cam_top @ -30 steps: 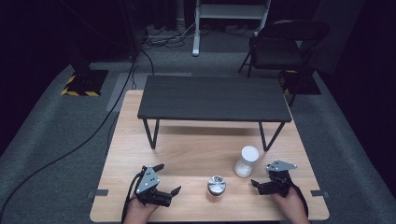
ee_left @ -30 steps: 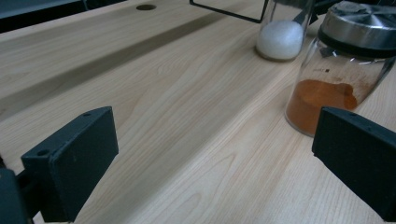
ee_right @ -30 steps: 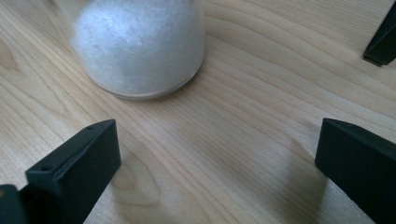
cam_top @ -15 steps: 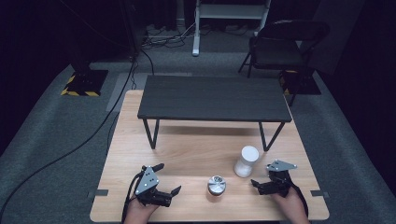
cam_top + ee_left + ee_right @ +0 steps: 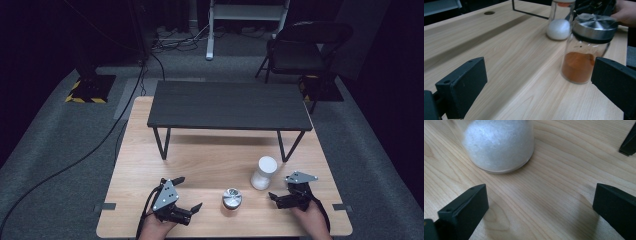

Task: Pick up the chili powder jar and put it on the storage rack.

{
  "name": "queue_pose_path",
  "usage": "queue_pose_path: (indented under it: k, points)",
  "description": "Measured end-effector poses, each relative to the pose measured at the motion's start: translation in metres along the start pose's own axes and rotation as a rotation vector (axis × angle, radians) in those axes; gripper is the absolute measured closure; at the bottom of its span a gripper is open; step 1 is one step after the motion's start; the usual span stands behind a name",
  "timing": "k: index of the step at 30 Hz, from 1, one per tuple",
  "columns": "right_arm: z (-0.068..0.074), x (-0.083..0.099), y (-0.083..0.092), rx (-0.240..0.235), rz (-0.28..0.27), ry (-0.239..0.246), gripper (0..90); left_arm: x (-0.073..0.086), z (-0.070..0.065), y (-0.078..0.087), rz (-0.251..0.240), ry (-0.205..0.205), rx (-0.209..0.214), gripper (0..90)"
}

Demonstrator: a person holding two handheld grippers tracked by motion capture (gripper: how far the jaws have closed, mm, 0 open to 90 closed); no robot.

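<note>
A glass jar of orange powder with a steel lid (image 5: pixel 231 198) (image 5: pixel 584 57) stands near the table's front edge, between my two grippers. A jar of white grains (image 5: pixel 263 172) (image 5: pixel 559 27) (image 5: pixel 499 145) stands just behind and to the right of it. My left gripper (image 5: pixel 189 193) (image 5: pixel 539 87) is open, left of the orange jar, with the jar just ahead of its right jaw. My right gripper (image 5: pixel 279 189) (image 5: pixel 540 207) is open too, right of the white jar, with bare wood between its jaws.
A low black bench (image 5: pixel 230 105) on thin legs spans the back half of the wooden table (image 5: pixel 200 160). A black chair (image 5: pixel 300 50) and cables lie on the floor beyond. A black piece (image 5: pixel 629 142) shows at the top right of the right gripper view.
</note>
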State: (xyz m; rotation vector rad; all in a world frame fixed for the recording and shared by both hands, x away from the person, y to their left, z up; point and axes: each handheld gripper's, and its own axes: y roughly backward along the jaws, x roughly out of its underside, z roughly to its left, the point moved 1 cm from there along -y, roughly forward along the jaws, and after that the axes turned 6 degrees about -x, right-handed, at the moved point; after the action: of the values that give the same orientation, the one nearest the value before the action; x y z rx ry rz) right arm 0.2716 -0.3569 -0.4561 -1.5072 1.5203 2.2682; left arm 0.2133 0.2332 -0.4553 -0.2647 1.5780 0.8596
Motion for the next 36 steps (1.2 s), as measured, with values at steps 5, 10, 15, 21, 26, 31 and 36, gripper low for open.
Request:
queue_pose_path:
  k: [5,10,15,21,26,31,36]
  points:
    - [0.0,0.0,0.0,0.0,0.0,0.0,0.0,-0.004,-0.005,-0.01,-0.007,0.005,0.037,1.2]
    - [0.0,0.0,0.0,-0.002,0.001,0.002,0.0,-0.008,-0.012,-0.021,-0.01,0.005,0.071,1.3]
    - [0.0,0.0,0.0,-0.003,0.001,0.002,0.0,-0.012,-0.021,-0.033,-0.02,0.0,0.096,1.6]
    - [0.0,0.0,0.0,-0.002,0.001,0.002,0.0,-0.019,-0.031,-0.051,-0.035,-0.008,0.144,2.5]
    - [0.0,0.0,0.0,-0.002,0.001,0.003,0.0,-0.025,-0.041,-0.063,-0.052,-0.02,0.168,3.0]
    - [0.0,0.0,0.0,-0.002,0.001,0.002,0.0,-0.025,-0.046,-0.07,-0.04,-0.018,0.153,3.0]
    - [-0.001,0.0,0.0,-0.003,0.001,0.003,0.0,-0.014,-0.052,-0.075,-0.037,0.019,0.101,1.9]
